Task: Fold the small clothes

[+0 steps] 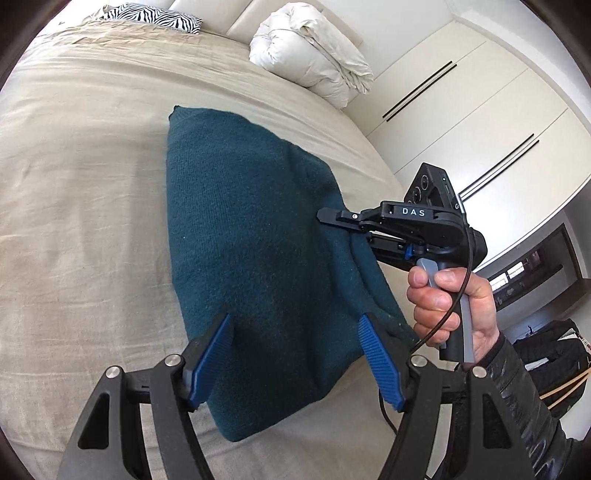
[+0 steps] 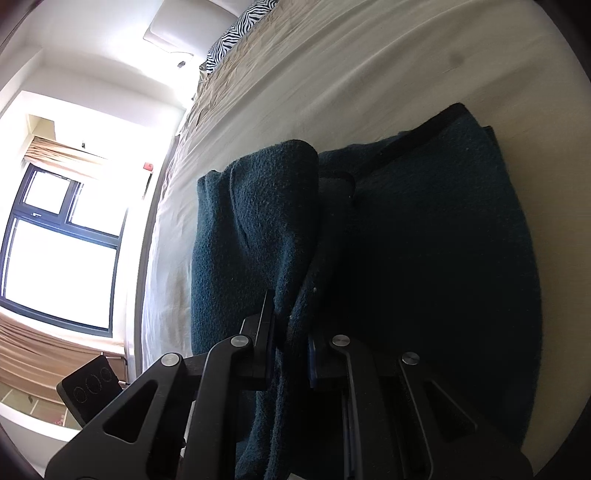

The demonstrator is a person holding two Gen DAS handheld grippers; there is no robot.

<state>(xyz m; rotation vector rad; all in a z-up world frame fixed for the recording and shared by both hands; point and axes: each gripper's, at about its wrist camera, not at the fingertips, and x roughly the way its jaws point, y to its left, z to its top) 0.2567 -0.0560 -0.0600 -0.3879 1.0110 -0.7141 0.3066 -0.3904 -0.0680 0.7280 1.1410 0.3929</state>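
The teal knit garment (image 1: 251, 229) lies on the bed (image 1: 81, 192), spread directly ahead of the left tongs (image 1: 295, 332) and stretching away from them toward the folded white duvet (image 1: 314, 62). The left tongs hover just above its near end with their blue pads (image 1: 212, 354) set wide apart and nothing between them; their place over the cloth suggests they are ready to press it flat or take the near hem.

The right tongs (image 2: 291, 332) are clamped narrow on a gathered edge of the garment (image 2: 258, 221), which drapes from the grip in a raised ridge beside the flat part. From the left wrist view the right tongs (image 1: 325, 216) come in from the right side of the left tongs, the tips meeting the cloth at its right border, and the hand (image 1: 448, 306) squeezes the grey trigger. Lifting that side by its edge most likely serves to carry it over the middle as a fold, so the task appears to be in its early folds.

The only readable writing is "DAS", in white capitals on the body of the right tongs. A zebra-striped pillow (image 1: 155, 16) sits far beyond the garment at the head of the bed; it bears no text.
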